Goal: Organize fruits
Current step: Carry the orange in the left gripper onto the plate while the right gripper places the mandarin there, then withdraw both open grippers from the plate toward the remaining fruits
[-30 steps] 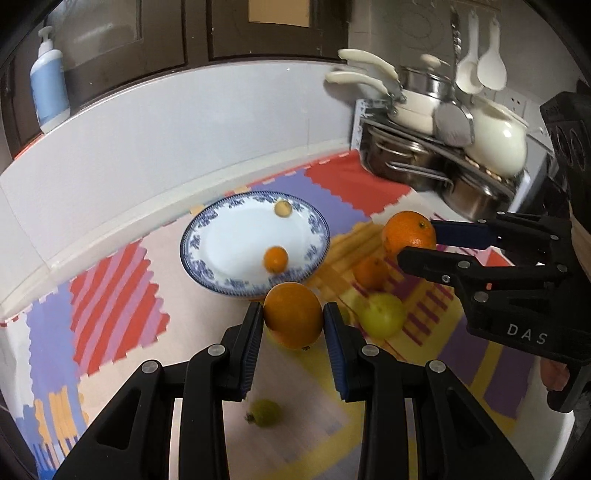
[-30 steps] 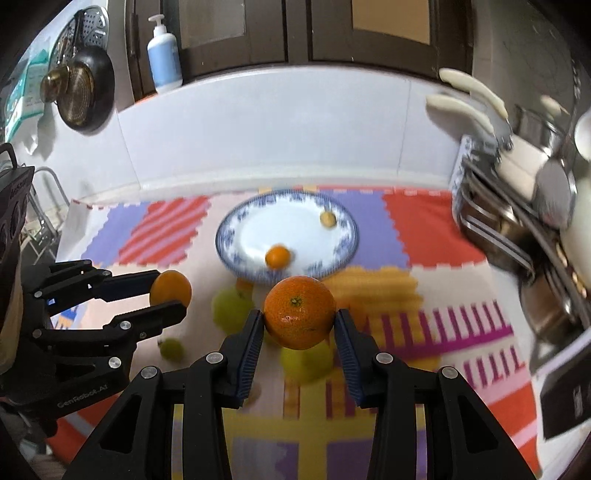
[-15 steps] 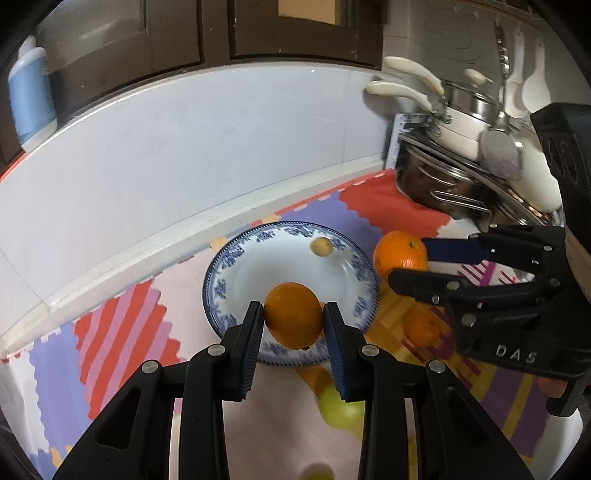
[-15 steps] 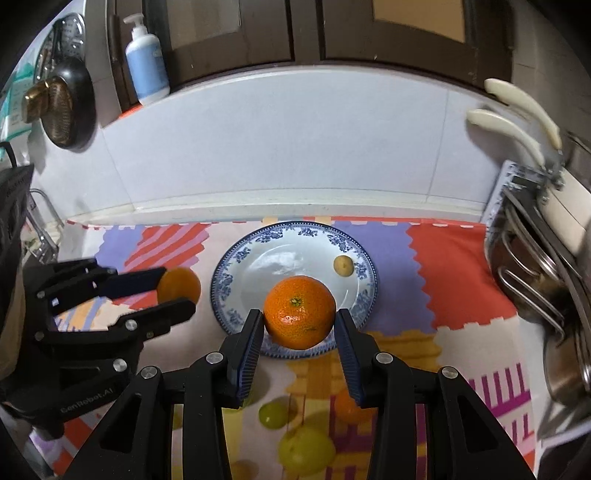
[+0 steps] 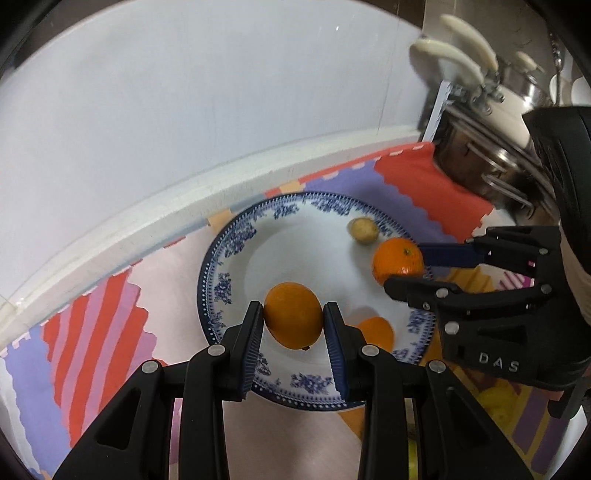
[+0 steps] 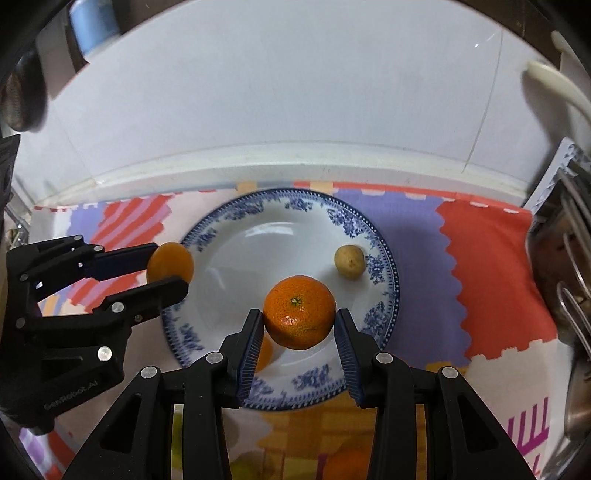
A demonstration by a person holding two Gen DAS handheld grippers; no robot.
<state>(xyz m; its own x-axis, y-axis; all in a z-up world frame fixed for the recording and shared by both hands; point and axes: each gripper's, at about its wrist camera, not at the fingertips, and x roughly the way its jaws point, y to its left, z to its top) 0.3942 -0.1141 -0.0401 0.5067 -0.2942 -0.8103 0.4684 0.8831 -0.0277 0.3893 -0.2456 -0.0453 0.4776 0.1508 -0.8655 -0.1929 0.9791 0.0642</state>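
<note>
My left gripper (image 5: 293, 332) is shut on a smooth orange (image 5: 293, 314) and holds it above the near side of the blue-and-white plate (image 5: 236, 236). My right gripper (image 6: 299, 338) is shut on a dimpled orange (image 6: 300, 316) above the same plate (image 6: 373, 266). On the plate lie a small orange fruit (image 5: 375, 334) and a small yellowish fruit (image 5: 364, 230), which also shows in the right wrist view (image 6: 349, 261). Each gripper shows in the other's view: the right one (image 5: 410, 271) over the plate's right rim, the left one (image 6: 168, 267) over its left rim.
The plate rests on a colourful foam mat (image 5: 96, 321) against a white wall base (image 6: 295, 162). A rack of steel pots (image 5: 484, 158) stands at the right. Yellow-green fruits (image 5: 495, 402) lie on the mat near the front right. A blue bottle (image 6: 94, 22) stands on the ledge at the back left.
Both grippers have moved forward and down with their oranges, from over the loose fruit on the mat to over the plate. The plate now looms larger in both views.
</note>
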